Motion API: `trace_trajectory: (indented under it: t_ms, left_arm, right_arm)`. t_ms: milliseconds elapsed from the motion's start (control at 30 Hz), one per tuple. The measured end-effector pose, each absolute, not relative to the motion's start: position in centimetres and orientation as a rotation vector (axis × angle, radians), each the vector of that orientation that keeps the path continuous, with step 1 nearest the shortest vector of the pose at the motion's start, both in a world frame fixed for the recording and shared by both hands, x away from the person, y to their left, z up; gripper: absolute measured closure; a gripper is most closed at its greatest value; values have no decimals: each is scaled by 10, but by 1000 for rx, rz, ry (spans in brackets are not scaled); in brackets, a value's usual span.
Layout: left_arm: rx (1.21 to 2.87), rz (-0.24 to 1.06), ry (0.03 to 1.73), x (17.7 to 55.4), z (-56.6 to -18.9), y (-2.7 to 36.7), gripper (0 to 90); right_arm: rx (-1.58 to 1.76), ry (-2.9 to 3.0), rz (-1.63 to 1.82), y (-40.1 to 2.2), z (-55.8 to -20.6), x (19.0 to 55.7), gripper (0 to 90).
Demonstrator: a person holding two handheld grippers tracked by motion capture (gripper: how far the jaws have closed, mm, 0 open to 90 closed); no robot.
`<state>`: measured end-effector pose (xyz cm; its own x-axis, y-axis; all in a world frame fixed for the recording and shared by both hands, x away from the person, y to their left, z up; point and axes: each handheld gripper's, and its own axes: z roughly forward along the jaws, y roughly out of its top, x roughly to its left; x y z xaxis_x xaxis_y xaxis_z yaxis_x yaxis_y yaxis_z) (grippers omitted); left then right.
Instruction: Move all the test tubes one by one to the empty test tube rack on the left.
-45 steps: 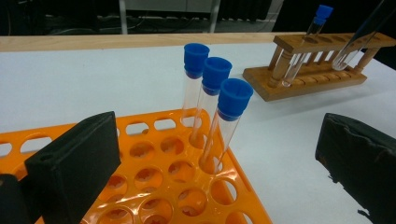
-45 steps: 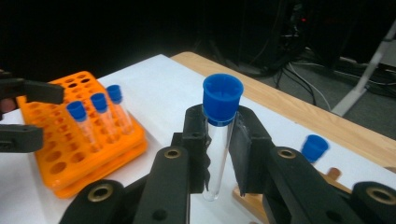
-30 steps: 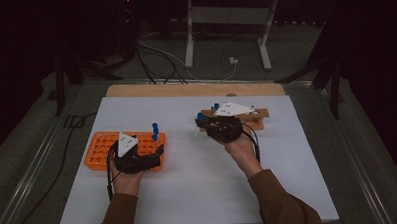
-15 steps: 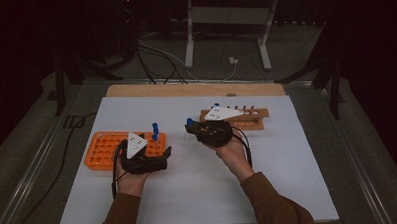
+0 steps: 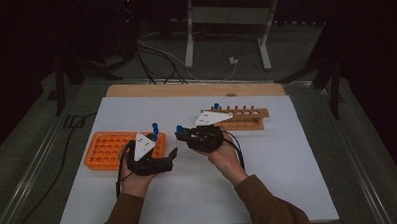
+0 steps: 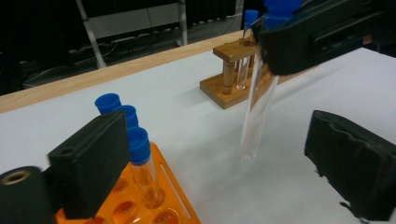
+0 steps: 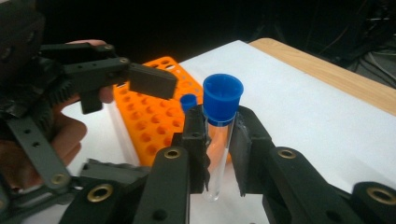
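Note:
My right gripper (image 7: 218, 140) is shut on a clear test tube with a blue cap (image 7: 222, 100), held upright just above the white mat. In the high view this tube (image 5: 179, 129) is between the two hands, left of the wooden rack (image 5: 244, 119). My left gripper (image 6: 224, 163) is open, and its jaws have just been closing a little. The held tube (image 6: 256, 116) hangs between its pads without touching either. The orange rack (image 5: 108, 149) lies under the left hand and holds blue-capped tubes (image 6: 139, 149) at its near end.
One blue-capped tube (image 5: 216, 107) stands at the left end of the wooden rack. The white mat (image 5: 289, 179) covers the table, with a wooden strip (image 5: 195, 89) along its far edge. Cables and a metal stand lie on the dark floor beyond.
The right hand has carried the tube left, away from the wooden rack and toward the left gripper. The left hand has shifted a little to the right, off the orange rack.

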<state>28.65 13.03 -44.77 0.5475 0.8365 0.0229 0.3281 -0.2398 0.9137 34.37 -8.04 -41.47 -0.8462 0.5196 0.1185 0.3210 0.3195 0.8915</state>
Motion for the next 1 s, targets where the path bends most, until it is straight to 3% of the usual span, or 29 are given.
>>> trace_trajectory:
  t_ms: [100,300,633,833,1000]
  left_arm:
    - [1812,655,944,286,-447,129,192]
    - [1832,646,889,283,-447,127,487]
    - [1854,608,850,284,-449,126,751]
    - [1851,600,847,284,-450,128,781]
    - [1838,597,879,285,-452,136,782]
  right_arm:
    - [759,2410,1551,-76,-416,342,772]
    - [740,2433,1562,-69,-417,338,772]
    - [711,2443,1578,-64,-416,333,772]
    - [719,2447,1597,-65,-417,334,755]
    - [718,2432,1663,-73,-415,336,591]
